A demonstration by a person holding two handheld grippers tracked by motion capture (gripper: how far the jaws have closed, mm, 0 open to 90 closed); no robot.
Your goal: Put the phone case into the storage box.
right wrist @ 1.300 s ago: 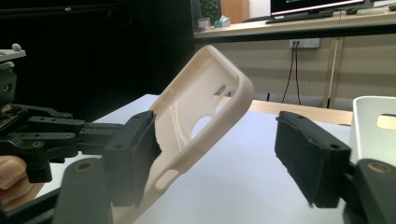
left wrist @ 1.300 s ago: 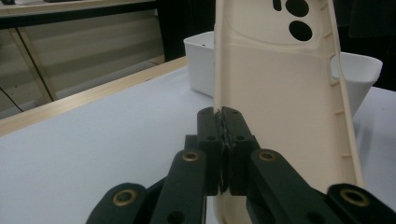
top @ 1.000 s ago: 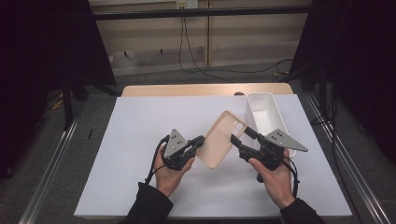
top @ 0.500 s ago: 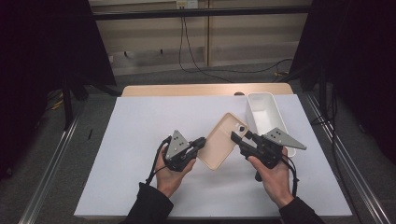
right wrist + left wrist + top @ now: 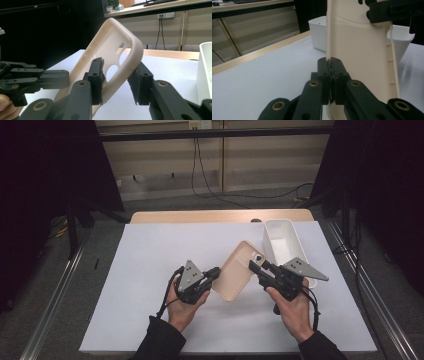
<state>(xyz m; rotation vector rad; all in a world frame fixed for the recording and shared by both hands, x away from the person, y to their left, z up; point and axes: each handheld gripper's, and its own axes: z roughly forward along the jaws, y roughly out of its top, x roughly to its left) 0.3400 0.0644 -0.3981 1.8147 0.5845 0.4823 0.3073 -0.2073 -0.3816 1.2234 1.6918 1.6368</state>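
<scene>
The phone case (image 5: 238,276) is a cream-coloured moulded shell with rounded corners and a raised rim around its edge. In the right gripper view (image 5: 110,57) you see its hollow inner side, with round cut-outs for the camera near one end. In the left gripper view (image 5: 359,52) small ribbed marks run along one long side wall. The case is held above the white table (image 5: 150,270), tilted, between your two grippers, with its camera end pointing toward the white bin (image 5: 281,240).

Your left gripper (image 5: 214,274) is clamped on the lower edge of the case: in the left gripper view (image 5: 331,75) the two black jaws meet on the thin wall with almost no gap between them. Your right gripper (image 5: 256,266) sits at the camera end of the case. Its jaws have just been closing with the case between them. In the right gripper view (image 5: 117,82) the near pad (image 5: 97,75) lies against the inner face of the case and the far pad (image 5: 140,82) lies against the outer rim, so the right gripper also grasps the case.

The bin stands on the table just beyond the right gripper, open side up. A wooden strip (image 5: 200,216) runs along the far edge of the table
</scene>
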